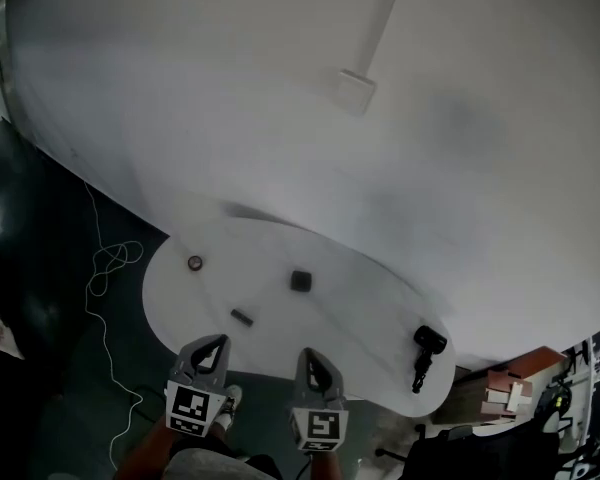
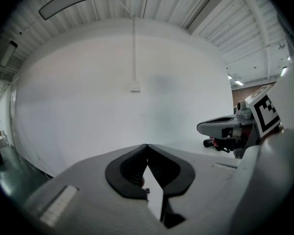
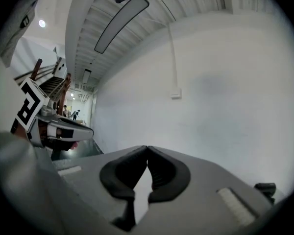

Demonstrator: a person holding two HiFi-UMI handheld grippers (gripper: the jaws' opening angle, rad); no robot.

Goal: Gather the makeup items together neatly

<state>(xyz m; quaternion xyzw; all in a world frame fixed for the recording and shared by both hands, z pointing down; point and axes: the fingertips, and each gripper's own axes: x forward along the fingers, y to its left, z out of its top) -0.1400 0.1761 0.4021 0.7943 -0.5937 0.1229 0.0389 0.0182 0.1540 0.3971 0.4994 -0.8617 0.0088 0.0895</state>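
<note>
I have my left gripper (image 1: pixel 208 348) and right gripper (image 1: pixel 313 358) closed and empty at the table's (image 1: pixel 360 313) near edge, ready to push the scattered makeup together: red pot (image 1: pixel 195 262), compact (image 1: pixel 300 280), stick (image 1: pixel 242 317) and black pieces (image 1: pixel 427 346), all well apart.

No legible text, brand, number or sign appears in any view. The only printed patterns are black-and-white square markers (image 1: pixel 190 409) on the left gripper (image 1: pixel 217 341) and right gripper (image 1: pixel 306 352); they carry no readable characters.

Dim, soft, fisheye-warped edges
</note>
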